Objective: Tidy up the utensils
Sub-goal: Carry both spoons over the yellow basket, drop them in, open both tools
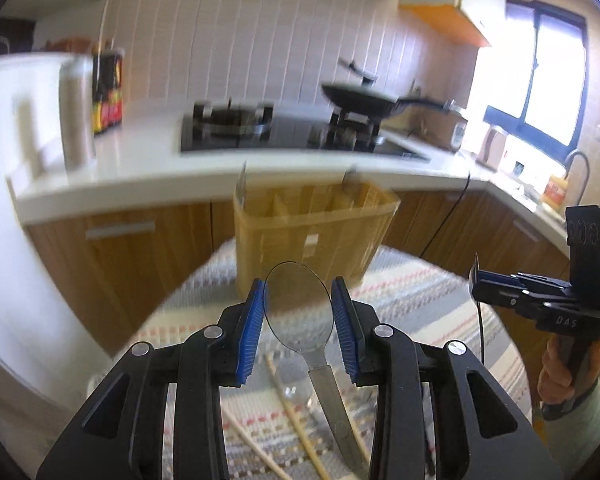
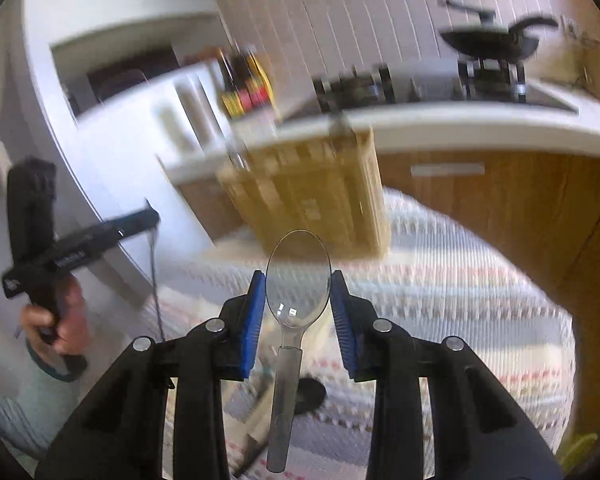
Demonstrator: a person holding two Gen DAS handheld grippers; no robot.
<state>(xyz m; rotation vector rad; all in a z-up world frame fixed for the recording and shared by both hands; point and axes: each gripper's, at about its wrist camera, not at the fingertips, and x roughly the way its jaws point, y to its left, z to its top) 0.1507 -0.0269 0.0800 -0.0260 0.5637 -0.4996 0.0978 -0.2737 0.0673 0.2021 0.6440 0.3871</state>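
Clear spoons (image 1: 300, 304) (image 2: 298, 288) pinched bowl-up in both grippers (image 1: 299, 316) (image 2: 298, 312) — bamboo utensil caddy (image 1: 312, 236) at twelve o'clock, left nearer.

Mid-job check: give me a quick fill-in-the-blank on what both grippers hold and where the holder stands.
1. Each gripper, left gripper and right gripper, holds a clear plastic ____ by its bowl.
2. The wooden utensil holder stands on the ____ tablecloth.
3. Wooden ____ lie on the cloth below the left gripper.

Missing: spoon; striped; chopsticks
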